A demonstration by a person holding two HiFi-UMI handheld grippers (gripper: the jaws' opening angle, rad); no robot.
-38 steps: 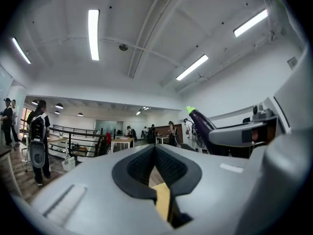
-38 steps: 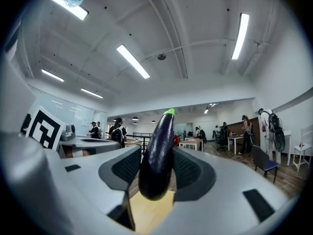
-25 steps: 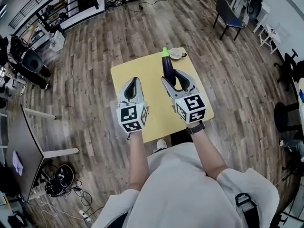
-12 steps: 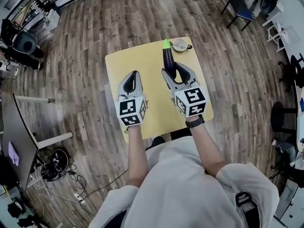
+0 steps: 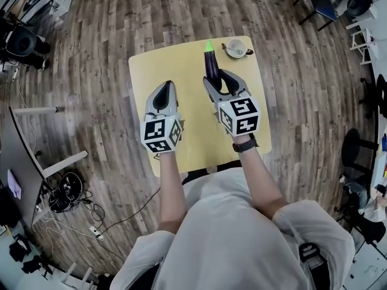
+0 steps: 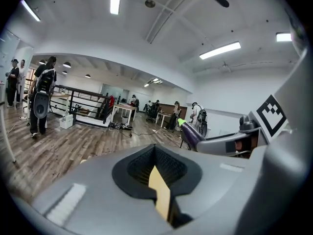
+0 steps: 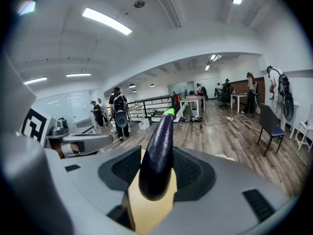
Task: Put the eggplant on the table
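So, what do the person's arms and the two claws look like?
The left claw and right claw are grey shells, black and ribbed inside. Each carries a white cube with black square markers. The right wrist wears a black wristband. The shirt is pale, with short sleeves.

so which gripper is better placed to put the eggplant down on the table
Right. The right gripper grips the eggplant over the yellow table; the left gripper is shut, empty and off to the side.
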